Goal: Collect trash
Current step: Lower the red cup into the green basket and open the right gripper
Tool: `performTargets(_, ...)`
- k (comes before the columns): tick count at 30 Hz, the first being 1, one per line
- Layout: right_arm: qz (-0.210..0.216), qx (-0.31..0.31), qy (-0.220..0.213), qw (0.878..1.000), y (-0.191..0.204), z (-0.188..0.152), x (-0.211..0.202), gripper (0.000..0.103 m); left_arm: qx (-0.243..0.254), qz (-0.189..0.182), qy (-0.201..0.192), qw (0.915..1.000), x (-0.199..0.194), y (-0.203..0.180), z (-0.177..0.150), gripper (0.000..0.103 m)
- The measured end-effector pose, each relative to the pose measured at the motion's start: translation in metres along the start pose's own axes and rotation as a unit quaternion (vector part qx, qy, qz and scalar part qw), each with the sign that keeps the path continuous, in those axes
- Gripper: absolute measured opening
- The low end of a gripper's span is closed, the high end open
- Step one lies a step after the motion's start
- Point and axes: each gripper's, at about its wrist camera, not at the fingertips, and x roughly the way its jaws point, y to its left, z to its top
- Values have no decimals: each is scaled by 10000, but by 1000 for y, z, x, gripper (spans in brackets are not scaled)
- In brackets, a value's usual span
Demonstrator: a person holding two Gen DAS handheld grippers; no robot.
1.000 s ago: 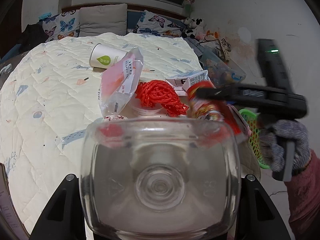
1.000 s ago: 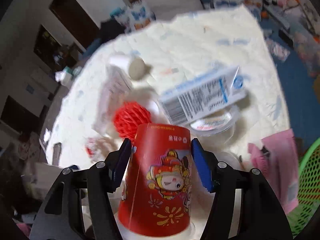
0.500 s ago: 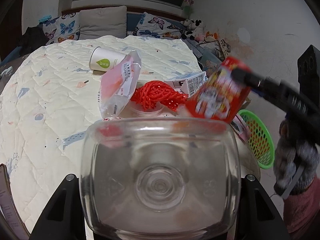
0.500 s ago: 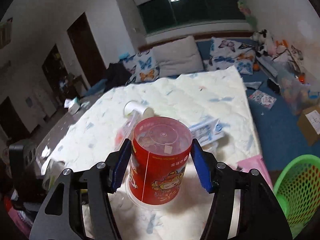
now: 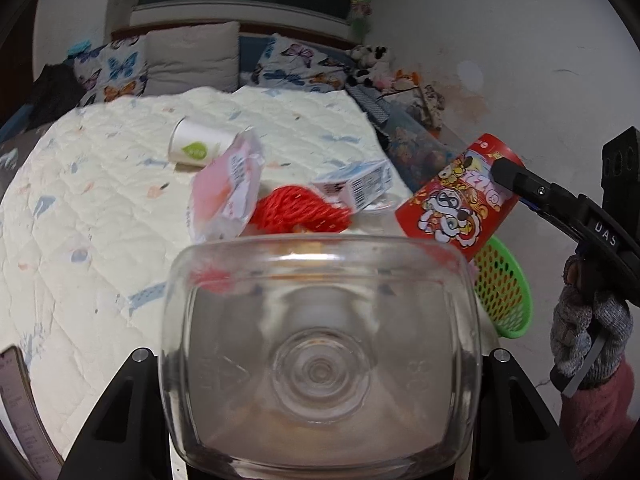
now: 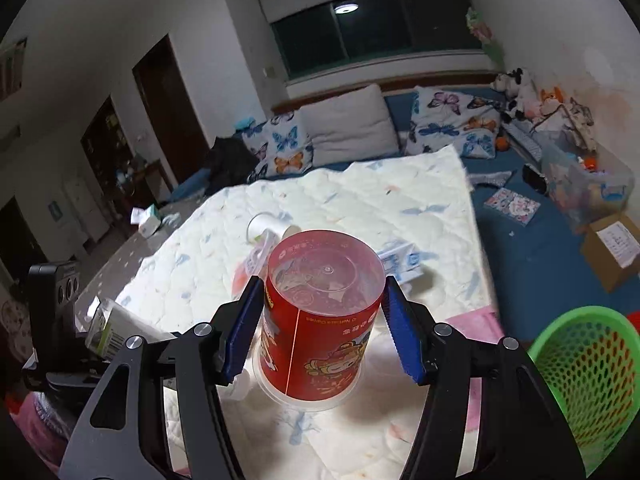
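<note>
My left gripper [image 5: 316,356] is shut on a clear plastic bottle [image 5: 320,344], whose base fills the lower left wrist view. My right gripper [image 6: 322,328] is shut on a red cartoon-printed cup [image 6: 320,312], held above the quilt; the cup [image 5: 456,204] also shows at the right of the left wrist view, tilted, above the green mesh basket [image 5: 504,292]. On the white quilt [image 5: 100,208] lie a white paper cup [image 5: 196,148], a pink plastic bag [image 5: 228,192], a red net [image 5: 300,208] and a small carton [image 5: 356,184].
The green basket [image 6: 580,372] stands on the floor right of the bed. A pink cloth [image 6: 476,320] lies at the quilt's right edge. Pillows [image 6: 348,128] line the far side. A cardboard box [image 6: 612,244] and clutter sit on the blue floor at right.
My right gripper lifted the red cup off the quilt and swung it up and right, toward the basket side. The left gripper kept holding the bottle nearly still.
</note>
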Motion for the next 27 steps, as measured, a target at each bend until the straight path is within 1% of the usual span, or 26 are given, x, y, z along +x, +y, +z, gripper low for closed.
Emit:
performTargets(3, -295, 120, -100, 9994, -20, -1, -21, 61, 129, -270, 61, 9995, 2, -14, 8, 52)
performTargets(6, -783, 232, -186, 9965, -46, -7, -42, 61, 301, -475, 117, 9983, 9, -32, 16, 52)
performTargets(9, -1264, 407, -212, 9909, -76, -15, -57, 61, 548, -721, 186, 9957, 19, -60, 24, 52)
performTargets(12, -1868, 562, -177, 9806, -111, -27, -69, 61, 844, -1013, 299, 9908, 38, -98, 35, 52)
performTargets(13, -1868, 562, -177, 9806, -111, -27, -69, 61, 918, -1084, 321, 9893, 42, -107, 37, 52)
performTargets(15, -2186, 694, -119, 9733, -135, -38, -72, 61, 1068, -1244, 390, 9857, 53, -129, 41, 52)
performTargets(18, -2759, 785, 77, 9580, -169, -61, -68, 61, 1286, -1523, 557, 9783, 75, -167, 51, 52)
performTargets(19, -2874, 869, 169, 9537, -179, -70, -65, 61, 1366, -1557, 589, 9765, 81, -178, 53, 52)
performTargets(22, -3012, 1242, 397, 9446, -207, -95, -57, 61, 1613, -1713, 679, 9695, 100, -210, 56, 52)
performTargets(24, -3045, 1419, 488, 9406, -219, -108, -55, 61, 1729, -1825, 804, 9645, 117, -229, 57, 52)
performTargets(27, -3047, 1635, 554, 9367, -233, -123, -56, 62, 1790, -1886, 1028, 9601, 138, -248, 56, 52)
